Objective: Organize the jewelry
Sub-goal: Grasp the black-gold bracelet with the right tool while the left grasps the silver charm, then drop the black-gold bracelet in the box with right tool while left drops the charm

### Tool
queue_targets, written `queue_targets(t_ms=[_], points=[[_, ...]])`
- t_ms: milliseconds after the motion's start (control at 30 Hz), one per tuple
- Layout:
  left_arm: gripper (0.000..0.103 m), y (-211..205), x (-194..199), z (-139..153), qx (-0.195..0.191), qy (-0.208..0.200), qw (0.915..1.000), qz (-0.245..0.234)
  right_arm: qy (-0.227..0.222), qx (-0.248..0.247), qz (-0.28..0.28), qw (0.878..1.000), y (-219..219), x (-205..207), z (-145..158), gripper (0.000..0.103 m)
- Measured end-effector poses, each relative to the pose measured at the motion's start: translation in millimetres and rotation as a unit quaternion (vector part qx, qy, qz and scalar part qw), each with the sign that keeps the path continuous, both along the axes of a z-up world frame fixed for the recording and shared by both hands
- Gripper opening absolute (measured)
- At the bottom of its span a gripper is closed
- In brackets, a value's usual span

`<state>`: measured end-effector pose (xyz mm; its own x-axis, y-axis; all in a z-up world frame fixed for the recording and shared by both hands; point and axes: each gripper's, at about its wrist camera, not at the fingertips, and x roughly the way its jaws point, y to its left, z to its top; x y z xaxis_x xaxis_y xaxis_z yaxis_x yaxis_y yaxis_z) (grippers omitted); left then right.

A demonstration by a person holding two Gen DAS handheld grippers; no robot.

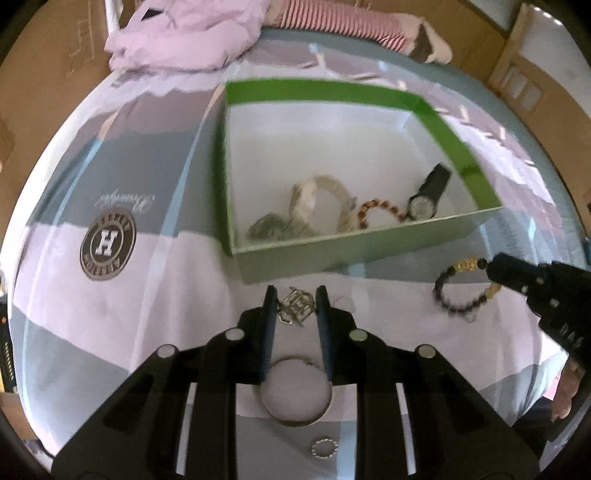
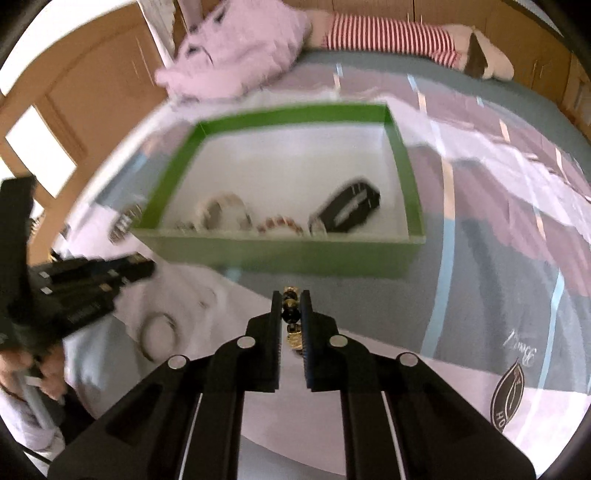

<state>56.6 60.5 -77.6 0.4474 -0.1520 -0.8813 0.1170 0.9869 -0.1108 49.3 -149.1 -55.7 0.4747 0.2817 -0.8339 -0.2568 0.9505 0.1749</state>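
1. Nearest your left wrist camera: a small beaded ring [image 1: 324, 448] on the bedspread [image 1: 110, 295], and just beyond it a silver bangle [image 1: 295, 391] lying flat between the bases of your left gripper's [image 1: 294, 299] fingers.
2. Your left gripper's jaws stand moderately apart, straddling a silver link piece [image 1: 294, 305]. Contact with the pads cannot be told.
3. Your right gripper [image 2: 290, 306] is narrowed onto the black-and-gold bead bracelet [image 2: 290, 314]; beads sit pinched between both fingers. From the left camera the bracelet [image 1: 466, 290] lies on the bedspread, just beside the box's near right corner.
4. Green box [image 1: 436, 114], white inside, sits open beyond both grippers. Along its near wall: a black watch [image 1: 428, 194], an amber bead bracelet [image 1: 380, 210], a pale metal band [image 1: 325, 199], a grey-green piece [image 1: 267, 227].
5. Both views are motion-blurred.
6. Far edge of bed: pink cloth [image 2: 236, 59], striped plush [image 2: 388, 33].
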Motion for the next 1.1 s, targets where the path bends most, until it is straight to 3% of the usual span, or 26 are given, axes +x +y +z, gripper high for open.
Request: queue_targets(t_ms=[167,367,533,700,733,767,800,933,1033,1100], points=[[0.021,1,-6,16,-0.02,-0.034,0.9992,-0.005,-0.062,0.048,-0.012,0.997,-18,-8,29,0.009],[0.021,16,-11,51,-0.049,-0.108,0.9928,0.015,-0.149,0.1,-0.028,0.983,-27,-12,55,0.009],[0.021,17,16,48,-0.042,-0.108,0.9924,0.042,-0.147,0.082,-0.047,0.985,-22,14,48,0.009],[0.021,17,40,28,-0.06,-0.068,0.9948,0.048,-0.114,0.072,-0.076,0.988,-26,35,24,0.011],[0.023,18,42,25,-0.065,-0.061,0.9948,0.05,-0.109,0.067,-0.08,0.989,-27,37,21,0.021],[0.028,20,42,23,-0.067,-0.059,0.9948,0.05,-0.106,0.065,-0.08,0.989,-28,37,21,0.039],[0.03,21,42,21,-0.068,-0.055,0.9949,0.05,-0.106,0.068,-0.078,0.989,-28,35,22,0.045],[0.032,21,37,23,-0.068,-0.054,0.9951,0.047,-0.112,0.063,-0.069,0.989,-26,26,33,0.048],[0.033,18,24,25,-0.057,-0.039,0.9974,0.021,-0.083,0.066,-0.046,0.993,-26,14,32,0.048],[0.035,14,11,20,-0.028,-0.024,0.9993,0.001,-0.048,0.051,-0.028,0.997,-25,5,23,0.048]])
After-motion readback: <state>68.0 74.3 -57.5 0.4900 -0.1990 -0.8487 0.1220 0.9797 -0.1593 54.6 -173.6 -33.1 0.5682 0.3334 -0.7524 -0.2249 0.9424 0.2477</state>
